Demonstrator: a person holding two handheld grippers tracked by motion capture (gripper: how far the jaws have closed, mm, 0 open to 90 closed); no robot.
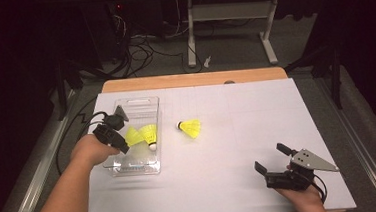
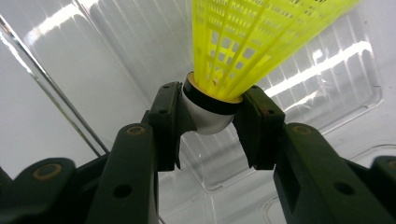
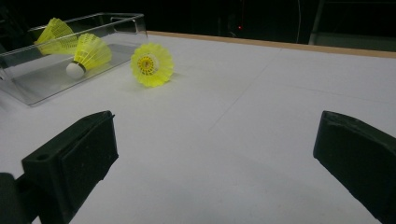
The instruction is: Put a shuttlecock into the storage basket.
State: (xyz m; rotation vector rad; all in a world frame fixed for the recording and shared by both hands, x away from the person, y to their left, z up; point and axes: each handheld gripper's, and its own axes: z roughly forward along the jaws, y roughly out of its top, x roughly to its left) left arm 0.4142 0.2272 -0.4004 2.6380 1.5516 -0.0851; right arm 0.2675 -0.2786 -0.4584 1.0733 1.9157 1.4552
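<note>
Over the clear plastic tray [image 1: 143,101], the left tongs [image 2: 212,119] pinched a yellow plastic shuttlecock [image 2: 247,42] by its white cork, while the right tongs [image 3: 215,154] rested spread on the white bench [image 1: 257,126]; the rounded cork could probably slip sideways.

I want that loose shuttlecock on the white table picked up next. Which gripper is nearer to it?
Left. The left gripper is over the clear tray just left of the loose shuttlecock, gripping another shuttlecock. The right gripper rests open near the table's front right.
</note>
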